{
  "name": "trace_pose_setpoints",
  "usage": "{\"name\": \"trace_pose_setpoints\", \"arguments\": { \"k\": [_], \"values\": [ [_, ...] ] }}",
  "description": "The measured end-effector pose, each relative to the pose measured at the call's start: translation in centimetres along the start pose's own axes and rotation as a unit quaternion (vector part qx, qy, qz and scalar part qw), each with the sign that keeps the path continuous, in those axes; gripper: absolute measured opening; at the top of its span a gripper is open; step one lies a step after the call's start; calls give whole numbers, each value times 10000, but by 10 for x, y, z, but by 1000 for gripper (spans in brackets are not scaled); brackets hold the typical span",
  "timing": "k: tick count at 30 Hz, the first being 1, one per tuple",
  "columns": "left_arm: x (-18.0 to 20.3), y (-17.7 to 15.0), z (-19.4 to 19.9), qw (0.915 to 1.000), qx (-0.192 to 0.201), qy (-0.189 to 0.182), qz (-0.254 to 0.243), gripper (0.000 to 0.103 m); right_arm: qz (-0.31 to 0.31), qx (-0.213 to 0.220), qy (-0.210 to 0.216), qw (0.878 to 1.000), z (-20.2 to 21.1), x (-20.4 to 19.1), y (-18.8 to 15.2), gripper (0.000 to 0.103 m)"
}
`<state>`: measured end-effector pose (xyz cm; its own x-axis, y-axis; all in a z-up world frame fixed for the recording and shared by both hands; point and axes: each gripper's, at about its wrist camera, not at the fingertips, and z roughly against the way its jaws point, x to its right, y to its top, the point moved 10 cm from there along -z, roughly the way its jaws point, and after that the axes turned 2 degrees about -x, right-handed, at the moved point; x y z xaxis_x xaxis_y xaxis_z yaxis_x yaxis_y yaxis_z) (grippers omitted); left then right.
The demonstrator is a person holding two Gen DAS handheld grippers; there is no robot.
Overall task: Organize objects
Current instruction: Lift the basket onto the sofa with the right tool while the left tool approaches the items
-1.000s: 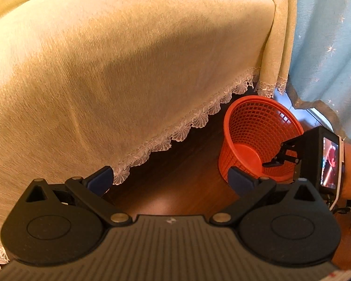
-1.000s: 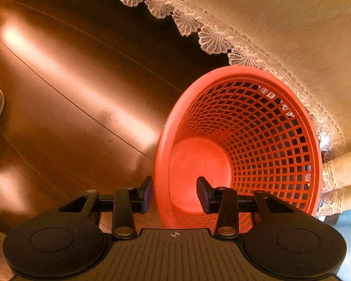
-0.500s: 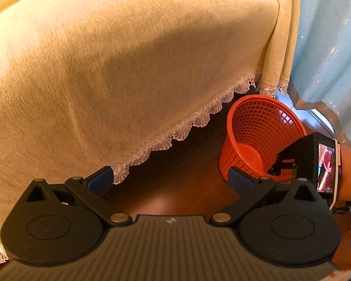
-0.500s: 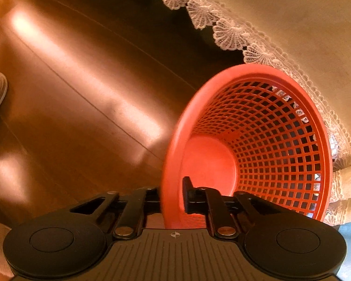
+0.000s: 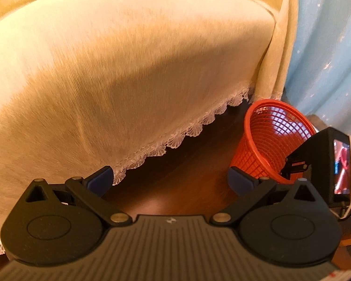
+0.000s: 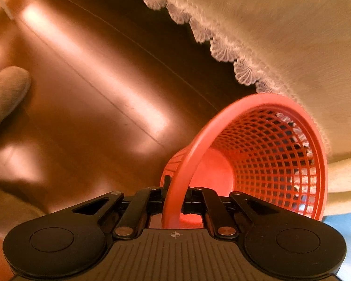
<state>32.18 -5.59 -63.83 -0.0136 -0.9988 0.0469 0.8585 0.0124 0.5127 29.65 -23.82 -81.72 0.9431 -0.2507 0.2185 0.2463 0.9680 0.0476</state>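
Our right gripper (image 6: pixel 175 194) pinches the near rim of the orange mesh basket (image 6: pixel 269 164), one jaw inside the wall and one outside. The basket tilts, mouth toward us, its long axis running away to the base, beside the lace-edged tablecloth (image 6: pixel 280 35). Our left gripper (image 5: pixel 169 180) hangs spread and empty, well apart; the basket looks light and empty.

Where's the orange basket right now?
The orange basket is tilted, its near rim clamped in the right gripper, just below the tablecloth's lace hem. In the left wrist view it sits far right beside the blue curtain.
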Motion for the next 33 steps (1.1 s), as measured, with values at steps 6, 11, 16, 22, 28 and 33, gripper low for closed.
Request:
{"name": "trace_pose_setpoints", "arguments": {
  "k": [6,11,16,22,28,33],
  "values": [
    [-9,34,72,9997,-68,-110,204,102,85,-88,72,9999,101,5,7,1],
    [-33,83,144,9997,11,-118,235,102,167,-115,140,9997,194,17,31,0],
    [-65,139,210,9996,166,-66,232,102,133,-123,132,9997,287,25,57,0],
    [-98,196,267,9992,335,-1,226,102,162,-85,11,9998,362,44,92,0],
    [-120,237,293,9984,512,92,198,102,313,-96,-197,9993,395,74,104,0],
    [-124,266,289,9982,499,139,317,102,525,-223,-330,9978,393,112,103,0]
  ]
}}
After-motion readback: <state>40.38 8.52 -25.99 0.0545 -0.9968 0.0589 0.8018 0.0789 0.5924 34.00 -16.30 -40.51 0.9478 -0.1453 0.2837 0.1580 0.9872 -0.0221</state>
